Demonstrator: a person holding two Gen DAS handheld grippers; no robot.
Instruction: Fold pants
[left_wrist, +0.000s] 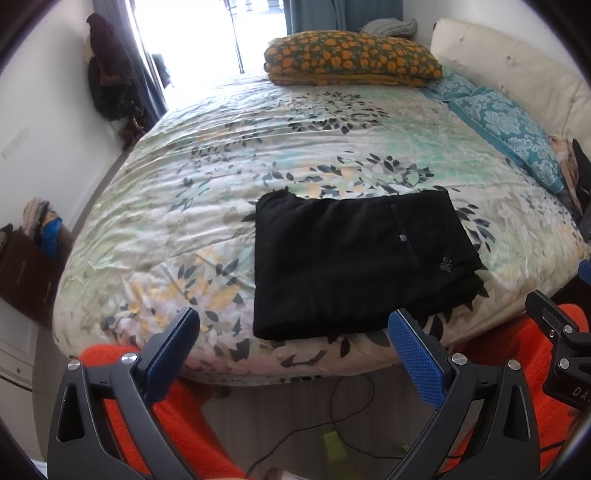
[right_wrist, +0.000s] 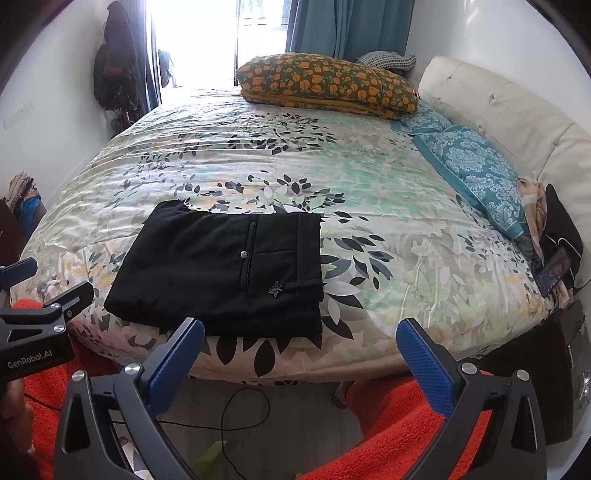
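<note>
Black pants (left_wrist: 354, 262) lie folded into a flat rectangle on the floral bedspread (left_wrist: 258, 147) near the bed's front edge; they also show in the right wrist view (right_wrist: 225, 273), back pocket and button facing up. My left gripper (left_wrist: 293, 332) is open and empty, held back from the bed edge, just short of the pants. My right gripper (right_wrist: 301, 343) is open and empty, also back from the edge, to the right of the pants. Nothing touches the pants.
An orange-flowered pillow (right_wrist: 325, 83) and teal pillows (right_wrist: 476, 173) lie at the far and right side by a cream headboard (right_wrist: 517, 110). A phone (right_wrist: 554, 271) and dark clothes rest at the right edge. A cable (right_wrist: 236, 410) runs on the floor below. Orange fabric (right_wrist: 399, 432) covers the person's legs.
</note>
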